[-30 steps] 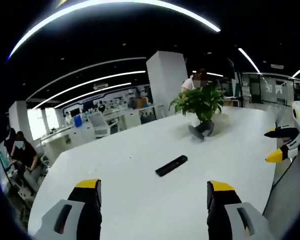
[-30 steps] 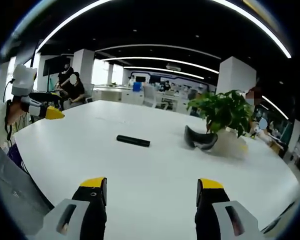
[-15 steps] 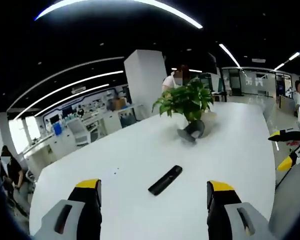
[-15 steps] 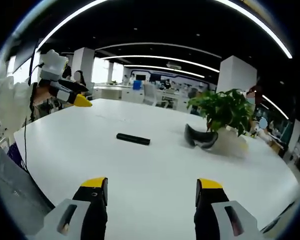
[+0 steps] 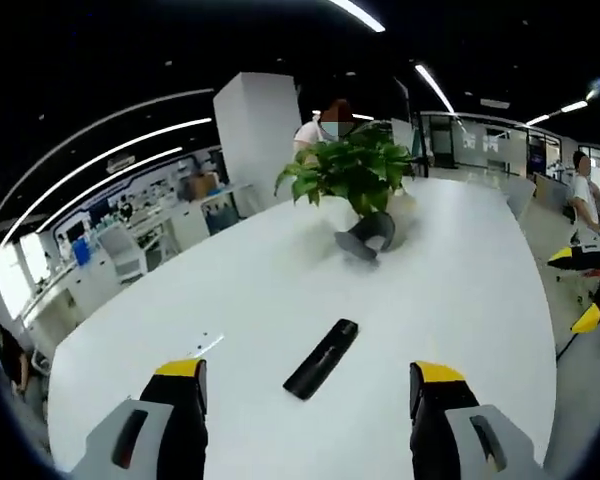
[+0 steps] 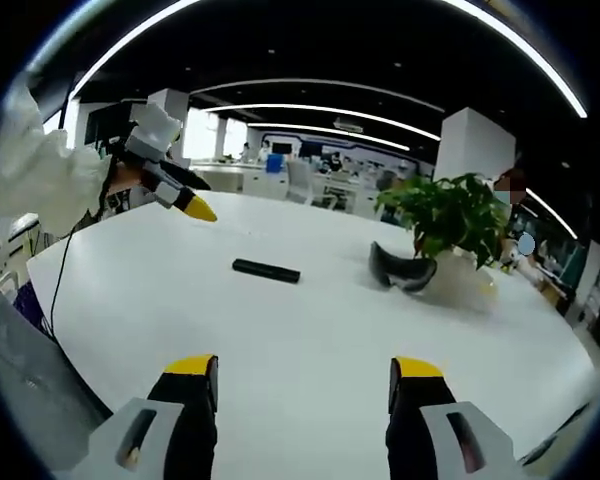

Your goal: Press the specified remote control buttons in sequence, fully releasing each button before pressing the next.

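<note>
Left gripper [image 5: 305, 385] jaws spread wide, nothing between them, hovering over the white table [image 5: 450, 270]. Right gripper [image 6: 302, 375] jaws also parted and empty, above the table's near edge.

Remote control [image 5: 321, 358]: slim black bar, matte, buttons too small to make out. It lies flat on the table's middle area, well apart from every edge. In the left gripper view its long axis runs diagonally, far end toward the potted plant [image 5: 352, 175]. In the right gripper view it lies nearly crosswise.

A dark curved object [image 6: 400, 271] sits just beside the plant, toward the table's far side.
</note>
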`<state>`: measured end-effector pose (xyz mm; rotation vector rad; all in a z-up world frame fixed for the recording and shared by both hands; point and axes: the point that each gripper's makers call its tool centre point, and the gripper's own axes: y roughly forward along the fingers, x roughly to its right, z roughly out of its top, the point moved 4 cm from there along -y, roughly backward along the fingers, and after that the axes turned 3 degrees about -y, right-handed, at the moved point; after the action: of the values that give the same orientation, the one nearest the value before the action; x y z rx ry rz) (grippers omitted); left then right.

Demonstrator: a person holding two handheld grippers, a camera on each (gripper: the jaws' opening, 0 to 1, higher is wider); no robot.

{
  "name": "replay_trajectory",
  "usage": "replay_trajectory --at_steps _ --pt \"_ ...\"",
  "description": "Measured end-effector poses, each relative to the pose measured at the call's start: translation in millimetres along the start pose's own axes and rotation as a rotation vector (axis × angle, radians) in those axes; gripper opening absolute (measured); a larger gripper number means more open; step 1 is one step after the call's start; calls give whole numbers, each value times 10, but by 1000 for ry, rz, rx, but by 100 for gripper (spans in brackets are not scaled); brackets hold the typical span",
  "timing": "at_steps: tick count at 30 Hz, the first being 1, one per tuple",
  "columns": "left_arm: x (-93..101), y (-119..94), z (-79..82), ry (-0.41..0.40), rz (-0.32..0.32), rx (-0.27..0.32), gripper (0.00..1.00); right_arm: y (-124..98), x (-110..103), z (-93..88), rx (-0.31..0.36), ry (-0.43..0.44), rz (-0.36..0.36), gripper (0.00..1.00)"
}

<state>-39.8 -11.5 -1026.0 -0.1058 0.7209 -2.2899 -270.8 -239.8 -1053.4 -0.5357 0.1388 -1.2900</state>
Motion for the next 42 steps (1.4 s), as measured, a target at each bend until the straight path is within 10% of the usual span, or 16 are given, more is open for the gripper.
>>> replay_trajectory --at_steps 27,42 --pt "-101 983 -449 155 -199 -359 46 39 -17 -60 -50 -20 15 66" --pt "-219 1324 -692 272 -229 -527 43 62 -8 -94 -81 -23 14 65"
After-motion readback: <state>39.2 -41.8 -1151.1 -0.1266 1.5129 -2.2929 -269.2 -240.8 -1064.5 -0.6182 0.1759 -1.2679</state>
